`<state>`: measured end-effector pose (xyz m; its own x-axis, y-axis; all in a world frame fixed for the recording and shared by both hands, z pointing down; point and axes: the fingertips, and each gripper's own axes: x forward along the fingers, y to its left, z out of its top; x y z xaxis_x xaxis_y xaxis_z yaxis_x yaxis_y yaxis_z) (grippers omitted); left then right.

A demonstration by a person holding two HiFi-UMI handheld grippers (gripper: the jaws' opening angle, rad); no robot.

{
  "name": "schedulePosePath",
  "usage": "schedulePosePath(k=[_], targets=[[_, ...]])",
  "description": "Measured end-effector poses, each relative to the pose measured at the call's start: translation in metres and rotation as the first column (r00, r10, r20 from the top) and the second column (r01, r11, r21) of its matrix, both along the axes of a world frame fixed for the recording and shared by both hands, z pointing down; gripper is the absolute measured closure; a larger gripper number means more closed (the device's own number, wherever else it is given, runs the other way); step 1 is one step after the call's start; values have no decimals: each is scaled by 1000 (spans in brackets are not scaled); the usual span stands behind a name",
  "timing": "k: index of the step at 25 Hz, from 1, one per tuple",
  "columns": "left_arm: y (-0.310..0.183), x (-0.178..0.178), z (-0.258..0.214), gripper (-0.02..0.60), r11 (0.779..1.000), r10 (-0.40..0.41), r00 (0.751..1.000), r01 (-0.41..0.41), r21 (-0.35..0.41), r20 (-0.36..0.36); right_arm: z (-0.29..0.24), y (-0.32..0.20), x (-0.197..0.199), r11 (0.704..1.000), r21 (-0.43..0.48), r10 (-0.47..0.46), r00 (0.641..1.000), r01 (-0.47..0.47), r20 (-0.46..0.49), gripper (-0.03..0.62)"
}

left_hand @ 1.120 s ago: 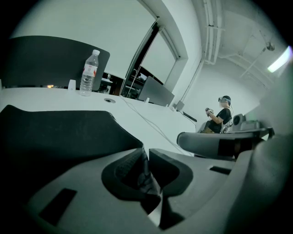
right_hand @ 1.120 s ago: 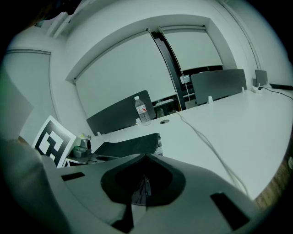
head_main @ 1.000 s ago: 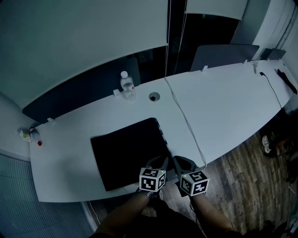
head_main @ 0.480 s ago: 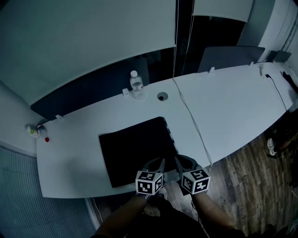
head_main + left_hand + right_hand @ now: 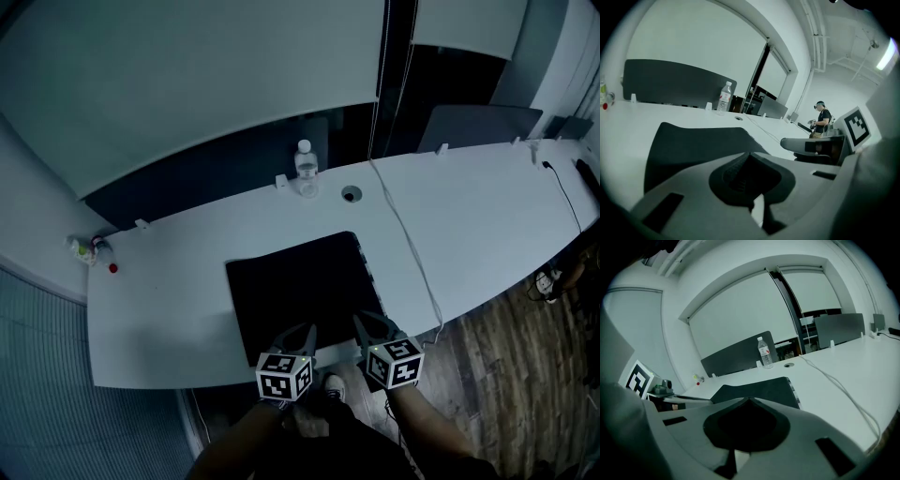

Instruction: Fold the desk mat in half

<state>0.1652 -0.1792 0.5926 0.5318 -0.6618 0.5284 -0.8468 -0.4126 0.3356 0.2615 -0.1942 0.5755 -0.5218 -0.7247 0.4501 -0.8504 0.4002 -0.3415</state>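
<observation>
– White tabletop (image 5: 159,319), long and curved, under a pale blank wall: that's your surface. How do your fingers stand?

– Your left gripper (image 5: 750,154) has its jaws together, tips meeting. Your right gripper (image 5: 750,400) looks the same. Both sit at the 6 o'clock edge of the desk mat (image 5: 300,281), which lies spread open in front of you. You can't tell whether either pair has caught that edge.

– Any containers?

– One: a water bottle (image 5: 305,169), upright at the mat's 12 o'clock and well apart from it. How full it is can't be read.

– Materials and shapes?

– Your jaw pads are dark and ribbed in grey shells. The mat is black, thin and matte, a rectangle with rounded corners and a pale ticked strip down its 3 o'clock side. The bottle is clear plastic with a white cap and a label. The desk is smooth.

– What else is around you?

– There's a round cable hole (image 5: 351,194) at 1 o'clock. A white cable (image 5: 412,262) runs past the mat's 3 o'clock side to the near edge, clear of the mat. Small bottles (image 5: 82,248) and a red bit (image 5: 112,268) sit at 10 o'clock. Dark divider panels (image 5: 187,192) line the back edge. A person (image 5: 819,119) stands far off.
</observation>
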Motion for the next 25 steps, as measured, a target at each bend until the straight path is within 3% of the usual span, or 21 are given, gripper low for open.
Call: schedulePosePath(k=[18, 25], targets=[[89, -175, -35, 575, 998, -41, 999, 42, 44, -14, -37, 88, -142, 998, 56, 13, 1000, -13, -12, 572], [113, -225, -39, 575, 997, -58, 998, 59, 50, -25, -46, 116, -178, 997, 75, 28, 999, -26, -24, 572]])
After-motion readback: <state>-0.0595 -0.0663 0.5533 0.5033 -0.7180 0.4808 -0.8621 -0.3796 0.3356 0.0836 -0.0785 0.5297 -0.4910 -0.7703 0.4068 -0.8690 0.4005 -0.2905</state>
